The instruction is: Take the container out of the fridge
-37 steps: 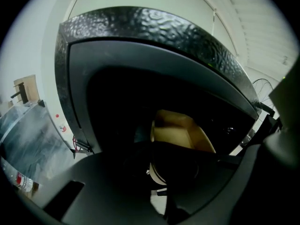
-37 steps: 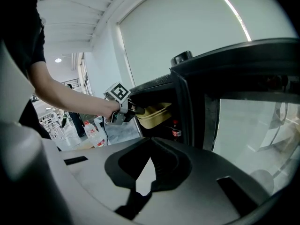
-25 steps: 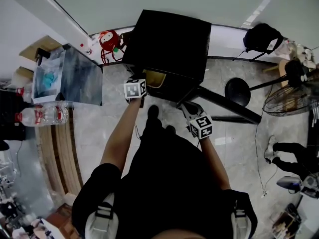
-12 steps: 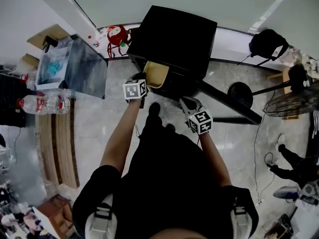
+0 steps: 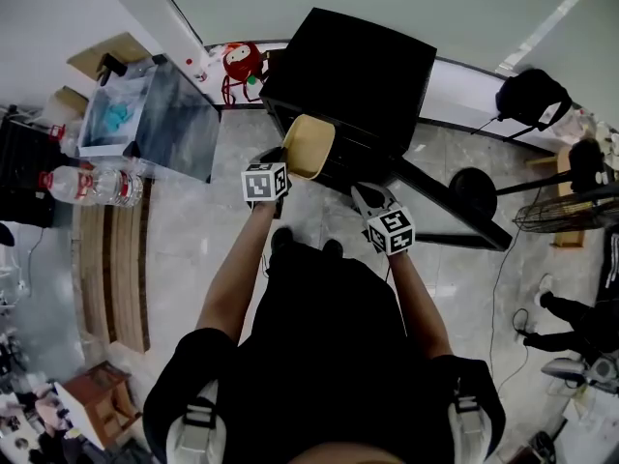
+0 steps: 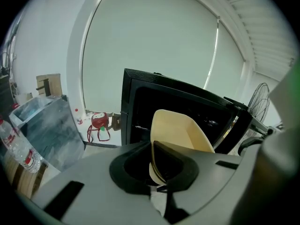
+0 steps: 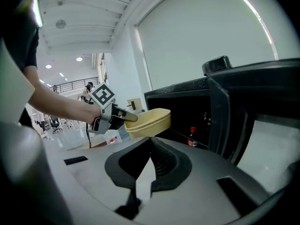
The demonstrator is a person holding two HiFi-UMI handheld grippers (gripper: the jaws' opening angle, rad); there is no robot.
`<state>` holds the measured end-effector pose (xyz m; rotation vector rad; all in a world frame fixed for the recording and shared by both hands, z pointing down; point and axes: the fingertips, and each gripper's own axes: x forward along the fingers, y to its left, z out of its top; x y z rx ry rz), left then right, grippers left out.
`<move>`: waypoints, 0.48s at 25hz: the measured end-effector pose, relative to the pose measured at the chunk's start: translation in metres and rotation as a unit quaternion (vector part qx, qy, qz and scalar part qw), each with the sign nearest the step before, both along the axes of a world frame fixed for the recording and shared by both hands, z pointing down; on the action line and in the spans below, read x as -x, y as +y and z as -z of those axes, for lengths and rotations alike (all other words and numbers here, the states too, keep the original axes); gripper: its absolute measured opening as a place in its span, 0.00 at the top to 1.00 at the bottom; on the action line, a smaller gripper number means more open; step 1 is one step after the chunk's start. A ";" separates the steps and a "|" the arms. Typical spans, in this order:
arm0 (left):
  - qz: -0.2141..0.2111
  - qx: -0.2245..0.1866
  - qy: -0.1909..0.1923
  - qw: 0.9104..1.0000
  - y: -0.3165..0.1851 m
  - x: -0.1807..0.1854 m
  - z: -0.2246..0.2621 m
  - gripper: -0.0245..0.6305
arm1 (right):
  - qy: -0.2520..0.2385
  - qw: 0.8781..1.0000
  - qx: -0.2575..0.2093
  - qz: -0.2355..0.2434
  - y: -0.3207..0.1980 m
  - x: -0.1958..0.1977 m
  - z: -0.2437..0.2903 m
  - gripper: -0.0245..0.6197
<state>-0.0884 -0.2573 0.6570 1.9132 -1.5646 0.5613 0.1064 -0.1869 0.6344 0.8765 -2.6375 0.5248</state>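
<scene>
Room: pale stone floor (image 5: 184,249) underfoot, a black fridge (image 5: 353,75) ahead by the wall, its door (image 5: 445,206) swung open to the right.
Risk at the grip: the left claw (image 6: 152,146) pinches only one wall of the cream container (image 6: 180,130), so the whole tub hangs out beyond it. I'd expect it to droop or twist loose if jerked.
Risk at the opening: the tub's far end looks about level with the fridge mouth, so a sideways swing could knock it on the frame or door.
Right claw (image 7: 151,144): jaws together on nothing, low near the door, apart from the tub on its right and giving it no support.
Left claw: closed on the tub's near wall, one jaw inside and one outside.
Container: in the air, roughly level, straight ahead of the left claw, in front of the dark opening. What shows of its inside looks empty.
Further in: a small red-capped bottle (image 7: 191,137) stands inside the fridge, behind the tub.
</scene>
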 end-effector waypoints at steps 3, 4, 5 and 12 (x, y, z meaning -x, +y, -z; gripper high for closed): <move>0.007 0.003 -0.001 1.000 0.007 0.011 0.000 0.91 | 0.002 1.000 -0.008 0.003 -0.005 0.008 0.005 0.96; 0.010 0.002 -0.001 1.000 0.009 0.015 0.002 0.91 | 0.004 1.000 -0.012 0.004 -0.006 0.011 0.007 0.96; 0.011 0.002 0.000 1.000 0.011 0.019 0.004 0.91 | 0.005 1.000 -0.014 0.004 -0.006 0.014 0.010 0.96; 0.004 0.001 0.000 1.000 0.030 0.032 0.012 0.91 | 0.007 1.000 -0.016 -0.009 0.000 0.023 0.016 0.96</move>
